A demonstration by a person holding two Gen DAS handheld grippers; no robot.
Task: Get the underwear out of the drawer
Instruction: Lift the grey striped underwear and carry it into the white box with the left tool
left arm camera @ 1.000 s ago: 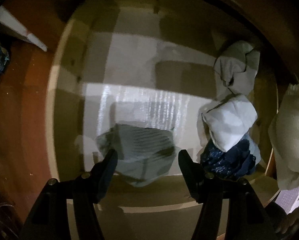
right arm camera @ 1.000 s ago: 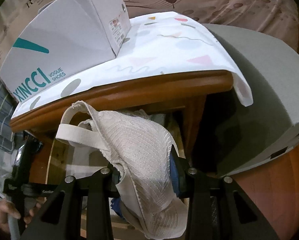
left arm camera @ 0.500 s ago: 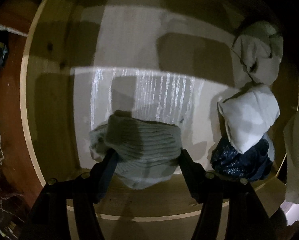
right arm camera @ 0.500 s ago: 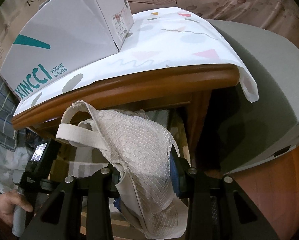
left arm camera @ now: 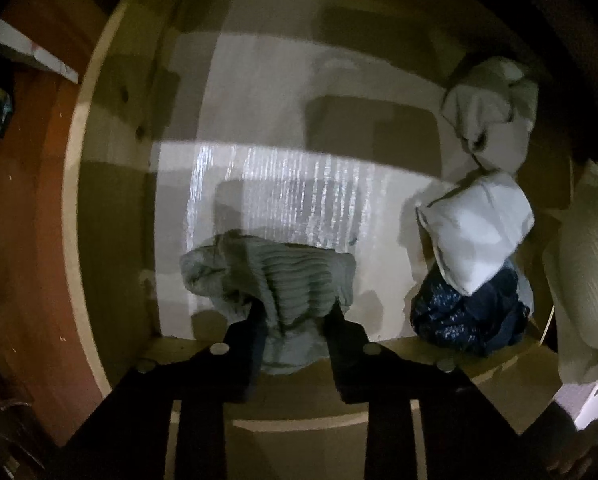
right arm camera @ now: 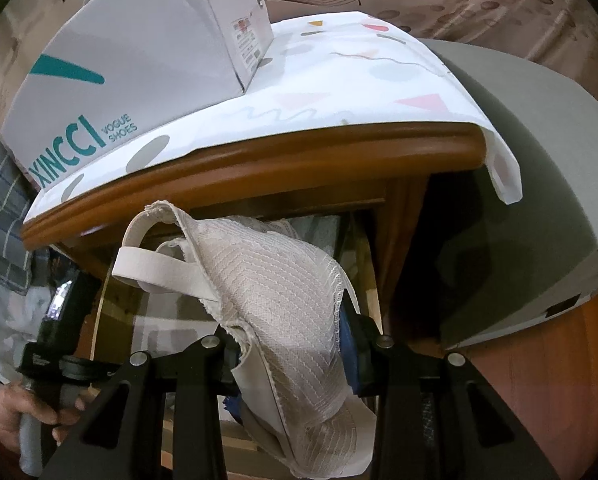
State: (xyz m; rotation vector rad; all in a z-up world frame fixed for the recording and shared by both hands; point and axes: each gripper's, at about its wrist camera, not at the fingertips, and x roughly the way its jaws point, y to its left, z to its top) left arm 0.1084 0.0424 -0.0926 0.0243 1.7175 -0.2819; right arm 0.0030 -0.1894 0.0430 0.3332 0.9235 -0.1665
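Both fingers pairs grip underwear over a pale-lined wooden drawer (left arm camera: 259,184) beneath a cloth-covered tabletop (right arm camera: 339,80).

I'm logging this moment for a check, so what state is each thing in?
drawer: open
grey ribbed underwear: pinched by the left gripper, in the drawer
white folded piece: resting on the dark blue piece
cream mesh underwear: clamped in the right gripper, out of the drawer
shoe box: closed

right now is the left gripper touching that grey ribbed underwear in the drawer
Touching. The left wrist view shows the left gripper with both fingers pressed into the grey ribbed underwear, the cloth bunched and pinched between them, no gap on either side.
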